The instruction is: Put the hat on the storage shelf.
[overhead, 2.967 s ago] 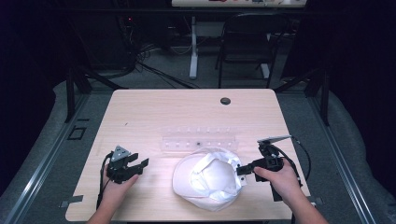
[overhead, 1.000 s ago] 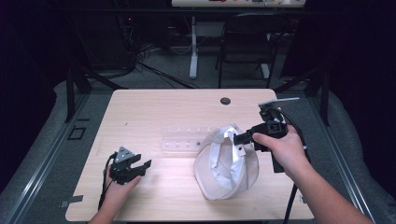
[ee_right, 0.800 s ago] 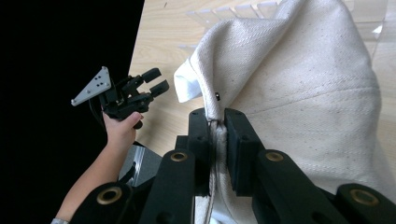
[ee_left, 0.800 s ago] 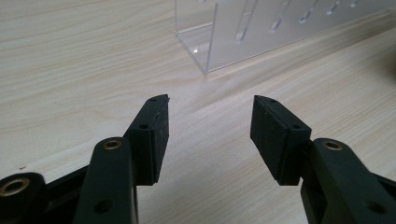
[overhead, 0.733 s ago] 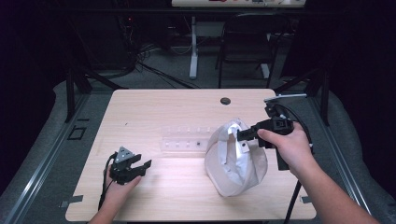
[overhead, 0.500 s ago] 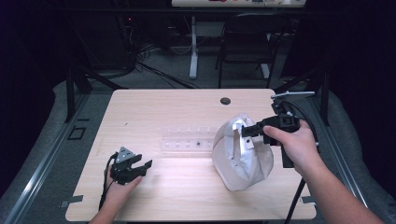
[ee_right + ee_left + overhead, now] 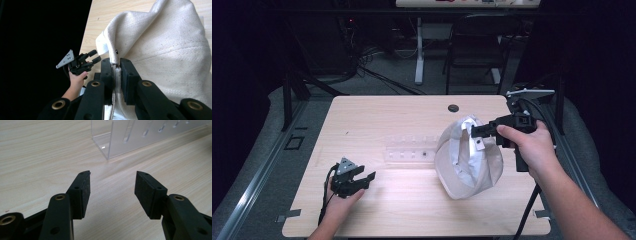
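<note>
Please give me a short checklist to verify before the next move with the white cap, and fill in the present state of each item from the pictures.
1. Right gripper closed on the white cap: ok, its jaws pinch the cap's edge.
2. Cap lifted: partly; it hangs from the jaws, but whether its lower part touches the table cannot tell.
3. Left gripper free to help: ok, jaws open with nothing between them, low over the table's near left part.
4. Clear acrylic rack out of the way: cannot tell, the cap hangs close to its right end.
5. Grip security: cannot tell, only a thin fold of fabric is held.
</note>
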`<move>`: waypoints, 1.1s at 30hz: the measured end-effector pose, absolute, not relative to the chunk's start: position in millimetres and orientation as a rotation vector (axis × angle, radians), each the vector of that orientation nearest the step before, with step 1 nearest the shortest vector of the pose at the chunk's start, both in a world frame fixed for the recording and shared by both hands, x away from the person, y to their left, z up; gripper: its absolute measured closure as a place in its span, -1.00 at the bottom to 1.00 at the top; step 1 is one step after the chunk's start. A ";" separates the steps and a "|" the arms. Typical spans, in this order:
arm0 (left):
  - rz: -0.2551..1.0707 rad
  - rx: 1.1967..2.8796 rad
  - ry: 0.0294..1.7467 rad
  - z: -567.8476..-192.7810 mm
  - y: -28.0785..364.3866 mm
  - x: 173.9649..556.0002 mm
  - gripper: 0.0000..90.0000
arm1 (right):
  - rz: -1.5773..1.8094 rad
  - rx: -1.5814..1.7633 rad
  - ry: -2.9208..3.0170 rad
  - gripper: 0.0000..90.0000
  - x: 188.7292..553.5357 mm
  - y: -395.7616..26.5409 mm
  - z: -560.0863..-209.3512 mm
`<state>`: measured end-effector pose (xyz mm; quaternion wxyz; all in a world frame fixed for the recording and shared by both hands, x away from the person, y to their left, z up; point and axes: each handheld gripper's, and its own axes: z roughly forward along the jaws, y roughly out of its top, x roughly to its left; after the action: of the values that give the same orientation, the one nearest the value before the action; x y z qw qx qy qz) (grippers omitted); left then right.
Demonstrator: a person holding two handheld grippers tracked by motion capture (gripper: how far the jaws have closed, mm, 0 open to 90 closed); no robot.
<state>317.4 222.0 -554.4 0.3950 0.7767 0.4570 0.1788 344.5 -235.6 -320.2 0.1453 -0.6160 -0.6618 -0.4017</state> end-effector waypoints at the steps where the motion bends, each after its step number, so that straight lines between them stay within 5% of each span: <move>1: 0.453 1.968 1.159 -554.3 222.0 317.2 0.05 | -1.169 -1.777 -1.905 0.81 345.1 -234.6 -318.5; 33: 0.461 1.977 1.089 -550.7 211.2 311.5 0.03 | -1.275 -1.818 -1.854 0.81 378.2 -215.0 -281.0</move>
<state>311.5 211.2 -550.7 0.4068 0.7839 0.4319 0.1829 378.2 -215.0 -281.0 0.1241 -0.6236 -0.6361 -0.4373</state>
